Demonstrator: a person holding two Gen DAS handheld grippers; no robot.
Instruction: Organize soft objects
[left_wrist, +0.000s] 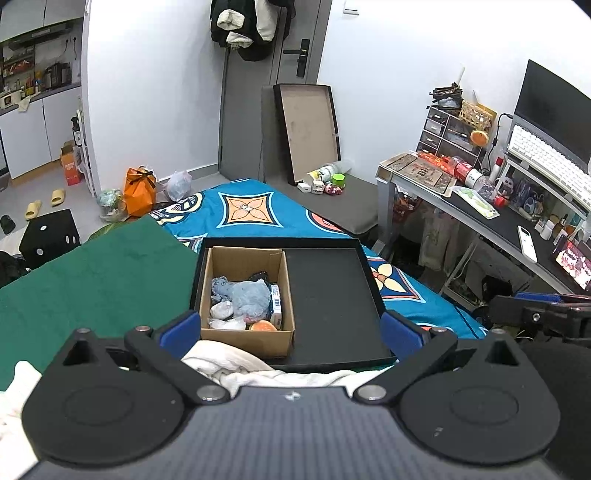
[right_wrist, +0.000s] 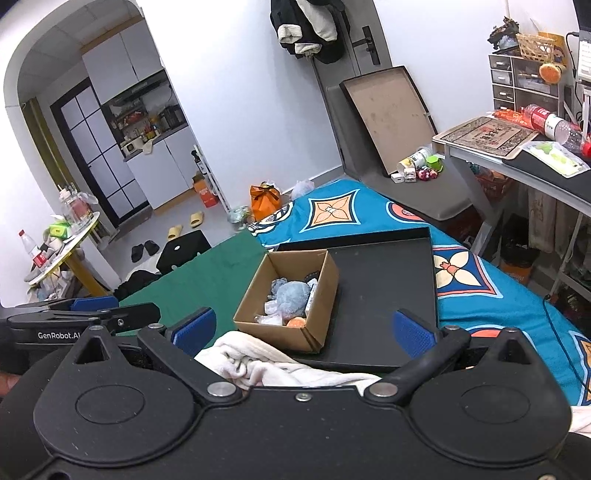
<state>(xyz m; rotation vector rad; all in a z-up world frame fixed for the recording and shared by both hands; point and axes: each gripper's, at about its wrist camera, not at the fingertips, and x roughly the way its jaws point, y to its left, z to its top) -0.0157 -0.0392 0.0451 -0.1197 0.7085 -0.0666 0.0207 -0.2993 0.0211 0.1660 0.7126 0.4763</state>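
Note:
A cardboard box (left_wrist: 246, 338) stands in the left part of a black tray (left_wrist: 332, 295) on the bed. It holds a blue plush toy (left_wrist: 251, 297), white soft items (left_wrist: 221, 310) and an orange one (left_wrist: 263, 326). A white cloth (left_wrist: 236, 363) lies bunched in front of the tray, just below both grippers. My left gripper (left_wrist: 291, 326) is open and empty, above the cloth. My right gripper (right_wrist: 303, 328) is open and empty, above the same cloth (right_wrist: 258, 360), with the box (right_wrist: 288, 328) just ahead. The right view also shows the left gripper (right_wrist: 92, 314) at the left.
A green mat (left_wrist: 92, 288) covers the bed left of the tray, over a blue patterned sheet (left_wrist: 251, 210). A desk (left_wrist: 480, 206) with clutter stands at the right. A second tray (left_wrist: 306, 129) leans against the far wall. Bags and slippers lie on the floor.

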